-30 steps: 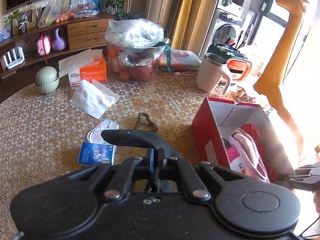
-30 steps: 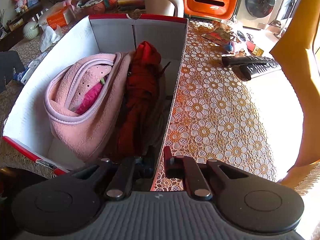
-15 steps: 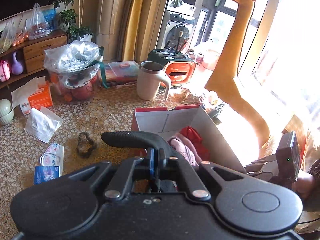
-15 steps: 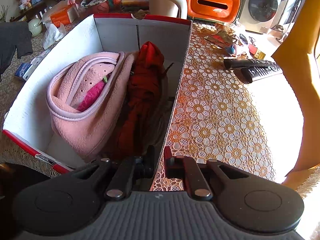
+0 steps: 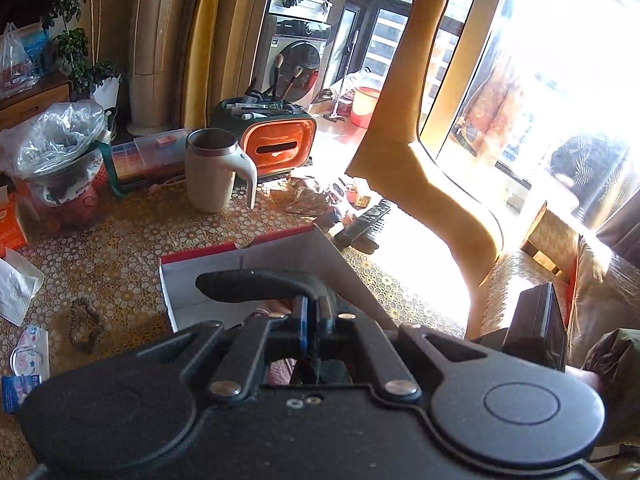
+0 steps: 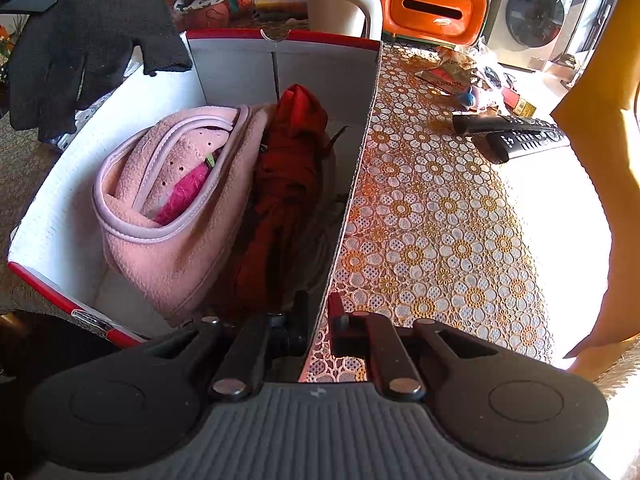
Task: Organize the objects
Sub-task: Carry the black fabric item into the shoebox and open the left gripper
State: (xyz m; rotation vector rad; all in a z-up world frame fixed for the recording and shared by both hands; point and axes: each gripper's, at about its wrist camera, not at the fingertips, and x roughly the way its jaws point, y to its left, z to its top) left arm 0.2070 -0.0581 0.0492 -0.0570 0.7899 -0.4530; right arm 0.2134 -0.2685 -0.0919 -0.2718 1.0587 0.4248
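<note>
My left gripper (image 5: pixel 311 314) is shut on a black glove (image 5: pixel 256 285), held above the red and white cardboard box (image 5: pixel 256 256). The glove (image 6: pixel 80 52) hangs over the box's far left corner in the right wrist view. My right gripper (image 6: pixel 318 320) is shut on the box's right wall (image 6: pixel 352 200), near its front corner. Inside the box lie a pink fleece item (image 6: pixel 176 208) and a red cloth (image 6: pixel 288 184).
On the lace tablecloth (image 6: pixel 440 220) lie two black remotes (image 6: pixel 516 136), snack wrappers (image 6: pixel 452 76), a cream mug (image 5: pixel 212 172), an orange tissue holder (image 5: pixel 280 146), a bead bracelet (image 5: pixel 84 324), face masks (image 5: pixel 28 354) and a bagged bin (image 5: pixel 60 168). An orange chair back (image 5: pixel 408 128) stands right.
My left gripper has carried the black glove to the right, from beside the box to above it. The right gripper has kept its grip on the box wall.
</note>
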